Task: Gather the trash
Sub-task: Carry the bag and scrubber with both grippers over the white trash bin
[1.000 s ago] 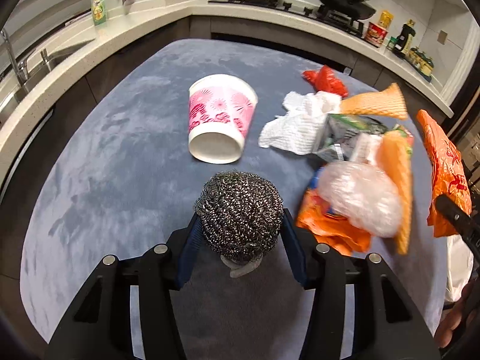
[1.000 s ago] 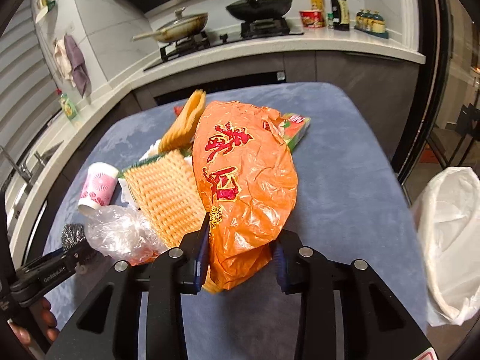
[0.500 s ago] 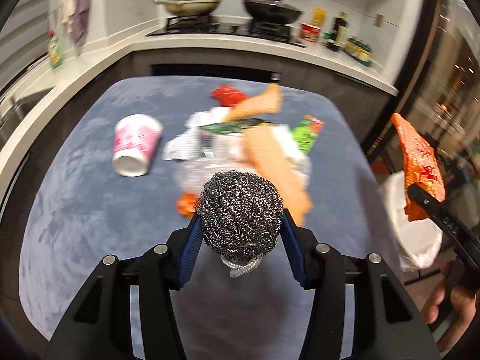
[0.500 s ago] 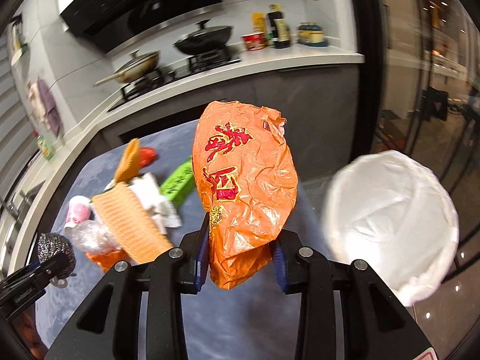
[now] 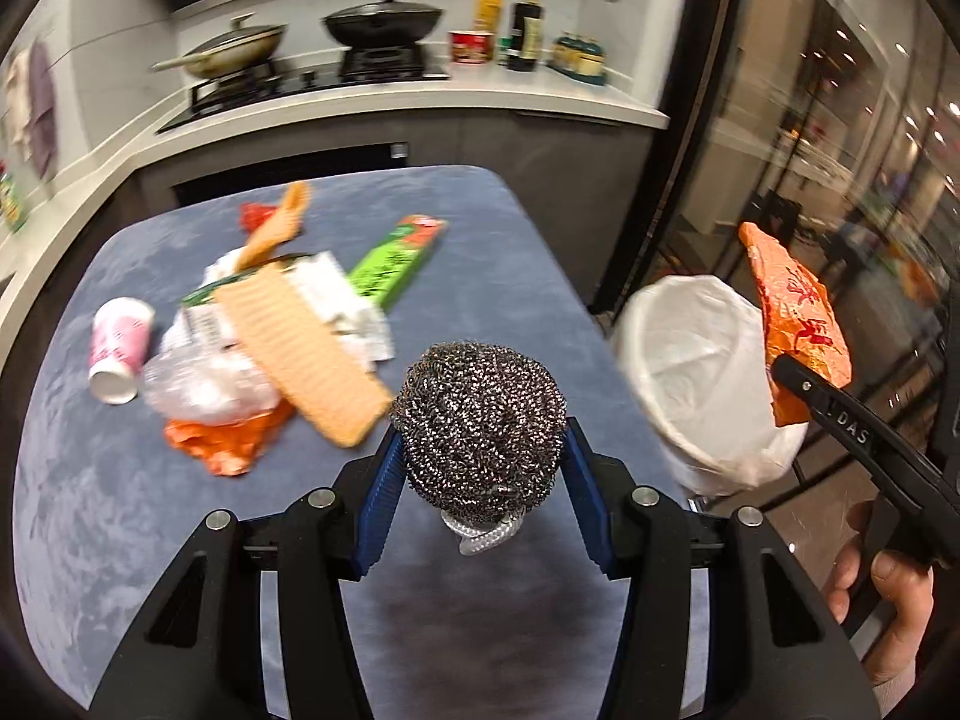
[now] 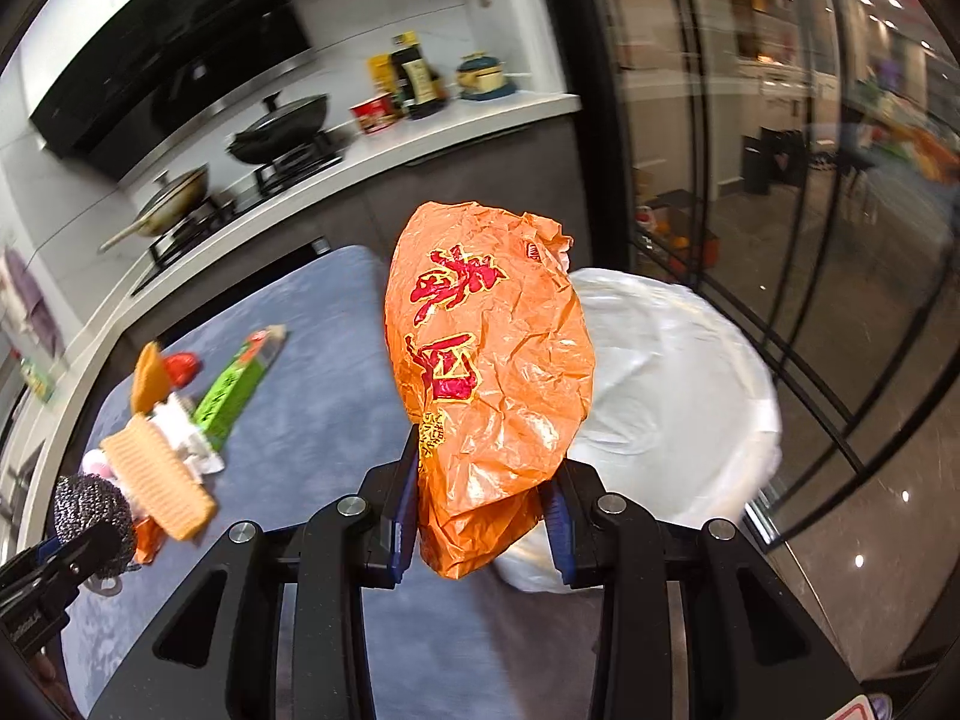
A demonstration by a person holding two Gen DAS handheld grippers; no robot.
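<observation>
My left gripper (image 5: 480,456) is shut on a steel wool scourer (image 5: 480,420), held above the blue-grey table (image 5: 468,228). My right gripper (image 6: 480,480) is shut on an orange plastic bag (image 6: 486,360) with red characters, held just in front of a bin lined with a white bag (image 6: 672,384) beside the table's right edge. In the left wrist view the bin (image 5: 690,378) is at the right, with the orange bag (image 5: 792,312) over its far rim. The scourer also shows in the right wrist view (image 6: 90,516).
A trash pile lies on the table: an orange foam net (image 5: 300,354), a clear plastic bag (image 5: 204,384), a pink paper cup (image 5: 120,342), a green packet (image 5: 396,264), white tissue and orange wrappers. A counter with pans (image 5: 378,18) is behind. Glass doors (image 6: 810,180) are at the right.
Both grippers have swung right with their loads. The orange bag has moved from over the table to in front of the lined bin. The bin has come closer in both views.
</observation>
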